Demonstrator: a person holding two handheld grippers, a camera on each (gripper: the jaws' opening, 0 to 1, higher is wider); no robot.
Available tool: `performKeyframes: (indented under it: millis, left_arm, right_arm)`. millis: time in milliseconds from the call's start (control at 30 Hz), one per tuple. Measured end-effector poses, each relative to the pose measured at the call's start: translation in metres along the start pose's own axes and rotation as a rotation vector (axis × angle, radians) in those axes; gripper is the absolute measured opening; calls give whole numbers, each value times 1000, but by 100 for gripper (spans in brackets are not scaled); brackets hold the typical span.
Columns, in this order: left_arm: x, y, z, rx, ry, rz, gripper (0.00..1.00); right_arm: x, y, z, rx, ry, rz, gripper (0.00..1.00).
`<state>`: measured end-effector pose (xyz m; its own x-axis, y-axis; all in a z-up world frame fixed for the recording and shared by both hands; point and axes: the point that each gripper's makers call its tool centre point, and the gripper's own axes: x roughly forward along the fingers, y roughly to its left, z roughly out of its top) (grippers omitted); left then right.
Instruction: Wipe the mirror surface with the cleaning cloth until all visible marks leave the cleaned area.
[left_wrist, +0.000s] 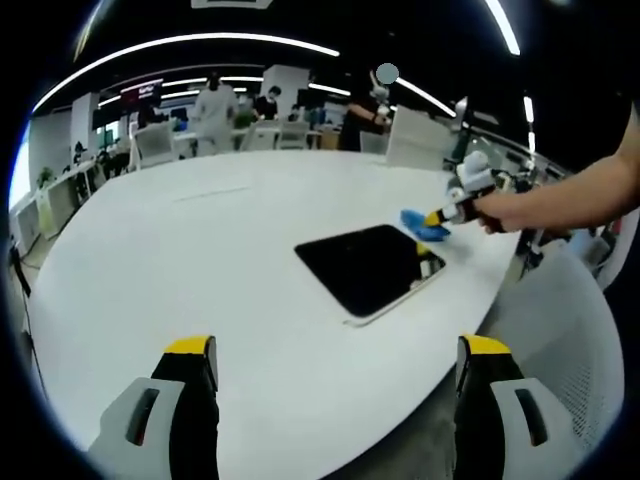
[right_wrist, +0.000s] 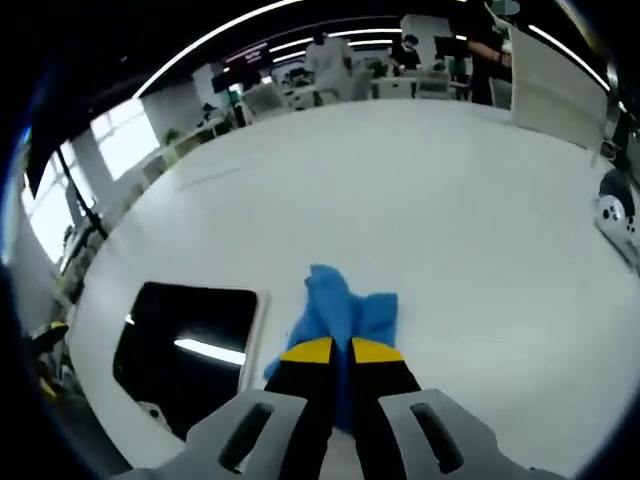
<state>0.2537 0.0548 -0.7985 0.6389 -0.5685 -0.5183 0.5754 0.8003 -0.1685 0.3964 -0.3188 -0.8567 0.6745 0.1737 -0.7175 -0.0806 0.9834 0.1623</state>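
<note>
Mirror (left_wrist: 368, 266): dark, white-edged — lay flat at frame centre.
Right gripper (right_wrist: 331, 349): jaws pinched the blue cleaning cloth (right_wrist: 342, 310).
Left gripper (left_wrist: 335, 352): spread wide, empty.

left claw (left_wrist: 335, 360): jaws apart | right claw (right_wrist: 340, 350): jaws pinched together, gripping
</note>
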Motion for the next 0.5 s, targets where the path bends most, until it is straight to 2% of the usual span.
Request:
performKeyframes:
  millis: [233, 333, 500]
  left_arm:
    - [-1, 3, 1, -6, -9, 13, 100]
    - [0, 2, 0, 3, -3, 9, 100]
    - [0, 2, 1, -3, -9, 9, 100]
  right_arm:
    - [-6, 11, 18, 18, -21, 38, 0]
    - [-7, 22, 27, 53, -31, 72, 0]
    - [-5, 40, 35, 50, -32, 95, 0]
